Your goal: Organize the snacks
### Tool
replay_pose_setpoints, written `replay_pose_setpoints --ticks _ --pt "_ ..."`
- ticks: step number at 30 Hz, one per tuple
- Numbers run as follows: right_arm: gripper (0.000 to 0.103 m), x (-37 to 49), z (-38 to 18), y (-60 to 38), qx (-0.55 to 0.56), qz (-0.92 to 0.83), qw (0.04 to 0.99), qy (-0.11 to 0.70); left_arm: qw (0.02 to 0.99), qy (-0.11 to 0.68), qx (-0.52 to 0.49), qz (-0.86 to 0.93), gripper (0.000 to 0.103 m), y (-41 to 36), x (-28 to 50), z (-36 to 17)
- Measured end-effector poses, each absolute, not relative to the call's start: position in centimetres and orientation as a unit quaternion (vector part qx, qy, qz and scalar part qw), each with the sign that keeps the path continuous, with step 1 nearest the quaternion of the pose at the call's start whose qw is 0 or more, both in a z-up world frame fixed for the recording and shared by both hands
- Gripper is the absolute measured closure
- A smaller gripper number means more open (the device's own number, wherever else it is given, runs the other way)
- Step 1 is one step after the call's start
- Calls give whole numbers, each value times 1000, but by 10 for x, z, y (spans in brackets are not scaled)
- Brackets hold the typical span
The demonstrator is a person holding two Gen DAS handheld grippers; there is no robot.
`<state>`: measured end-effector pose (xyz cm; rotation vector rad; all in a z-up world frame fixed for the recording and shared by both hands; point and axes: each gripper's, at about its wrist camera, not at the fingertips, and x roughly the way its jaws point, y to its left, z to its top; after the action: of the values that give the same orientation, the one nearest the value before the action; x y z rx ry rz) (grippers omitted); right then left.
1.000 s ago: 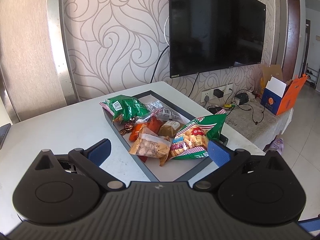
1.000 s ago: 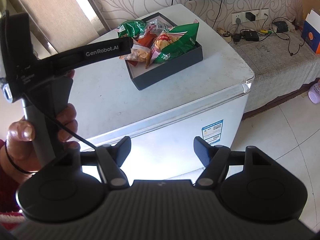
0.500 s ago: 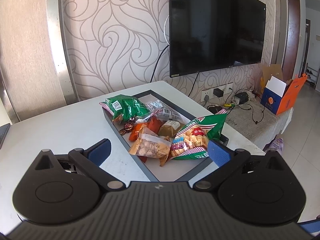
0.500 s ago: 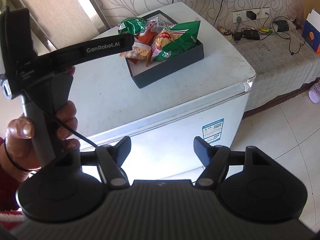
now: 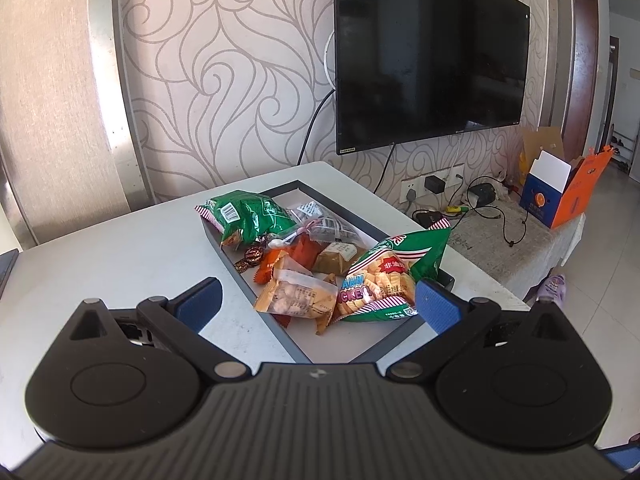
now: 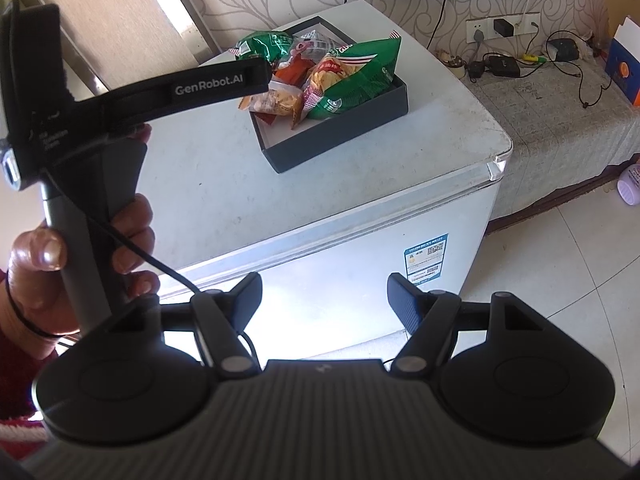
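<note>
A dark tray (image 5: 296,354) holds a pile of snacks on a white chest top (image 5: 120,252). In it lie a green cracker bag (image 5: 384,280), a second green bag (image 5: 248,218), an orange-and-clear packet (image 5: 298,294), clear packets and small sweets. My left gripper (image 5: 318,302) is open and empty, just short of the tray's near end. In the right wrist view the tray (image 6: 340,136) sits farther off with the same snacks. My right gripper (image 6: 324,298) is open and empty, held off the chest's front, below its top. The left gripper's body (image 6: 120,96) shows there, held in a hand.
A wall-mounted TV (image 5: 428,56) hangs behind the chest. A low cloth-covered bench (image 6: 560,112) to the right carries cables and plugs, with an orange and blue box (image 5: 560,196). A purple bottle (image 6: 630,184) stands on the tiled floor. The chest's right edge (image 6: 496,160) drops off.
The left view is almost unchanged. In the right wrist view the tray and chest have shifted slightly right and down, so my right gripper has drifted a little.
</note>
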<state>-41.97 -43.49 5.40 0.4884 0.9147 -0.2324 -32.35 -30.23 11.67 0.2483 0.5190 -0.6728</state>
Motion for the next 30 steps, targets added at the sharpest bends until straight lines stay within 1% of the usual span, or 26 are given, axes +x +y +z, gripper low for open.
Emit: replay_pose_setpoints --ticks 30 --pt "32 -419 53 -435 226 -113 863 436 905 259 103 -321 0 -304 -322 115"
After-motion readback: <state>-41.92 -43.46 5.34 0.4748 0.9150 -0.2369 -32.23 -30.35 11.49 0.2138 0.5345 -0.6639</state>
